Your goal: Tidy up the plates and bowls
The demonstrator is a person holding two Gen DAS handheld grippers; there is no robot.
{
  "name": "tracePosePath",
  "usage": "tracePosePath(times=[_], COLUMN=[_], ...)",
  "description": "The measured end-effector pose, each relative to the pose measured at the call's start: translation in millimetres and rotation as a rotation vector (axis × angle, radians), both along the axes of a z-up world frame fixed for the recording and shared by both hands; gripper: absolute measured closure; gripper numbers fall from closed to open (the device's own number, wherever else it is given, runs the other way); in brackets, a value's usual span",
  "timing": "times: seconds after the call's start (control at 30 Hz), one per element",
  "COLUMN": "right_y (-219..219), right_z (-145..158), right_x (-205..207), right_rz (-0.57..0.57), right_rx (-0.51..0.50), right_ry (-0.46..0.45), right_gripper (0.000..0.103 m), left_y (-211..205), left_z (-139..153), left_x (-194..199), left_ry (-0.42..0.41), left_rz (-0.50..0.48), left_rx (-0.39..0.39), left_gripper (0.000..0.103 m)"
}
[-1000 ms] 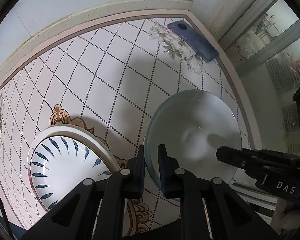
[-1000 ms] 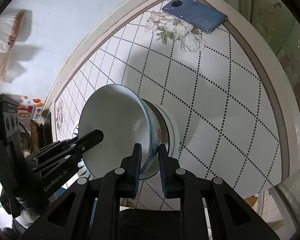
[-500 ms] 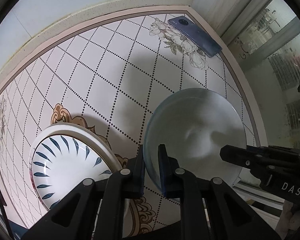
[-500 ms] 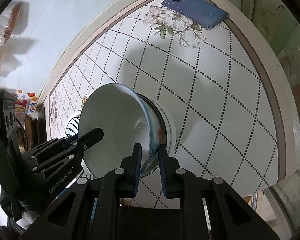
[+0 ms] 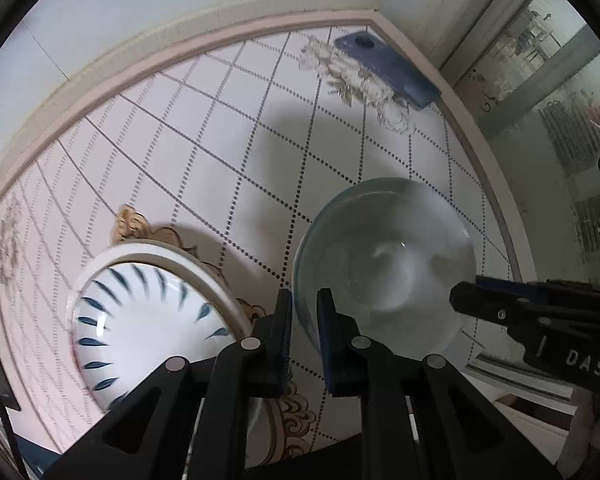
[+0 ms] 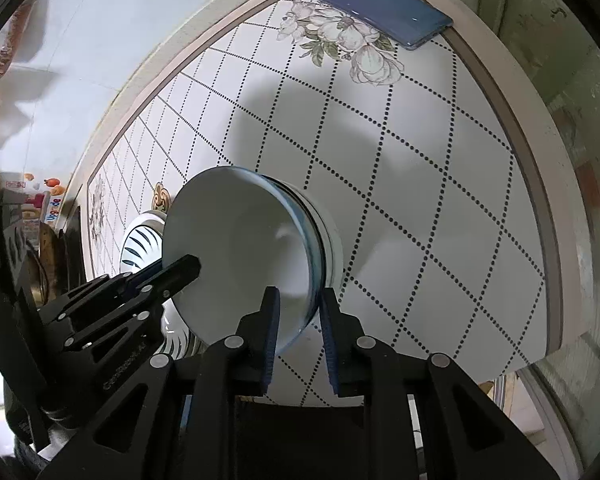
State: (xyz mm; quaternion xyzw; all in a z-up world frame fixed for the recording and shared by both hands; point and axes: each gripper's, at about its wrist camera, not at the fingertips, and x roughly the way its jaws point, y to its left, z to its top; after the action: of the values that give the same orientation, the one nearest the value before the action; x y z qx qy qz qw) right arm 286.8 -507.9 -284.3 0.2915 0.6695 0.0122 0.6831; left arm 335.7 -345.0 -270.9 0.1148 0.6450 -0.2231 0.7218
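Pink-bordered, the tiled tabletop with its dotted diamond pattern [image 6: 420, 200] carries everything you work on. On it, toward your left, lies the wide white plate with dark blue leaf strokes [image 5: 140, 320]. Beside it sits the pale blue-rimmed bowl [image 6: 240, 248], which looks nested into a second white bowl [image 6: 332, 248] below it — so the stacking step seems almost finished. A dark blue phone [image 6: 384, 12] rests at the far corner, well apart from the dishes.

Your left gripper [image 5: 304, 320] is clamped on the near-left rim of the blue-rimmed bowl. Your right gripper [image 6: 298, 320] has the opposite rim between its jaws, and these are opening; the pads appear already off the porcelain.

Next, I judge, you should release the left side too — but only once the bowl sits level in the one below, because a tilted bowl may slide. Then lift both tools straight up.
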Motion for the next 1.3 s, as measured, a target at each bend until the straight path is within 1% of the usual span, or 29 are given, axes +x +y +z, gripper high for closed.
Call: tracePosePath(times=[0.03,0.07,0.1,0.13,0.17,0.2,0.23,0.27,0.3,0.33,0.37,0.4,0.47,0.53,0.57,0.6,0.7,0.83,0.9,1.0,1.07,1.17,1.23,1.3], right_y=[-0.5,-0.7,-1.0,-0.7,-0.4,0.4,1.1,2.0,2.9,3.6,4.4,4.9,5.5,5.1,5.7,6.5,8.3,9.2,8.6,7.7,5.4,0.8,-3.6,-7.4], right_z=[4.7,11.7,18.6,29.1,38.7,48.8,56.6,66.5,77.6,84.3,92.5,98.0,110.0,119.5,122.9,129.0,143.1,161.8,168.9,171.8,168.1,152.0,134.8,114.1], right_x=[-0.6,-2.5,-4.5,-7.4,-10.3,-13.5,-16.4,-20.5,-25.0,-28.0,-32.0,-34.6,-42.0,-47.8,-49.3,-52.4,-60.3,-68.5,-71.7,-72.3,-71.1,-65.2,-59.3,-52.1], right_rz=[0.002,0.004,0.006,0.007,0.009,0.011,0.012,0.010,0.009,0.008,0.005,0.001,-0.015,-0.031,-0.034,-0.036,-0.039,-0.034,-0.036,-0.038,-0.043,-0.048,-0.054,-0.055], right_rx=[-0.017,-0.038,-0.054,-0.077,-0.094,-0.110,-0.120,-0.132,-0.147,-0.155,-0.163,-0.168,-0.171,-0.171,-0.177,-0.189,-0.219,-0.263,-0.273,-0.273,-0.263,-0.238,-0.196,-0.145], right_ry=[-0.005,-0.015,-0.026,-0.044,-0.060,-0.073,-0.084,-0.100,-0.120,-0.130,-0.144,-0.150,-0.161,-0.172,-0.176,-0.183,-0.205,-0.242,-0.255,-0.263,-0.267,-0.258,-0.248,-0.239], right_gripper=[0.075,0.066,0.061,0.056,0.052,0.050,0.044,0.034,0.029,0.023,0.020,0.019,0.014,0.011,0.009,0.009,0.008,0.007,0.006,0.006,0.005,0.005,0.005,0.005], left_y=[1.1,3.1,5.3,6.4,9.3,12.9,15.1,17.0,18.9,20.6,21.7,23.6,26.1,27.3,27.7,27.6,29.4,30.9,31.3,32.1,31.1,27.2,24.0,20.9], left_z=[8.7,18.7,27.8,34.2,42.8,54.0,62.1,69.2,76.6,83.3,88.0,95.3,105.3,113.5,117.7,120.1,131.2,140.5,140.1,133.4,125.0,106.8,91.2,73.9], left_x=[-1.5,-2.9,-4.2,-4.9,-5.6,-7.0,-8.3,-9.4,-10.6,-11.0,-12.2,-13.8,-15.6,-17.2,-18.3,-19.9,-25.4,-29.9,-29.2,-26.2,-22.8,-15.5,-7.3,1.2], left_ry=[-0.016,-0.036,-0.050,-0.056,-0.062,-0.070,-0.079,-0.087,-0.094,-0.103,-0.110,-0.123,-0.138,-0.141,-0.144,-0.147,-0.160,-0.170,-0.162,-0.153,-0.149,-0.138,-0.125,-0.091], left_rz=[-0.008,-0.012,-0.014,-0.015,-0.014,-0.015,-0.017,-0.018,-0.018,-0.021,-0.024,-0.027,-0.031,-0.036,-0.042,-0.047,-0.054,-0.057,-0.050,-0.030,-0.020,-0.011,-0.001,0.010], left_rx=[0.002,0.000,-0.005,-0.013,-0.028,-0.049,-0.058,-0.065,-0.075,-0.085,-0.089,-0.097,-0.110,-0.121,-0.128,-0.131,-0.154,-0.175,-0.183,-0.185,-0.174,-0.145,-0.122,-0.106], left_gripper=[0.092,0.090,0.086,0.083,0.077,0.075,0.070,0.064,0.055,0.049,0.038,0.034,0.034,0.025,0.016,0.013,0.008,0.008,0.008,0.008,0.008,0.008,0.008,0.008])
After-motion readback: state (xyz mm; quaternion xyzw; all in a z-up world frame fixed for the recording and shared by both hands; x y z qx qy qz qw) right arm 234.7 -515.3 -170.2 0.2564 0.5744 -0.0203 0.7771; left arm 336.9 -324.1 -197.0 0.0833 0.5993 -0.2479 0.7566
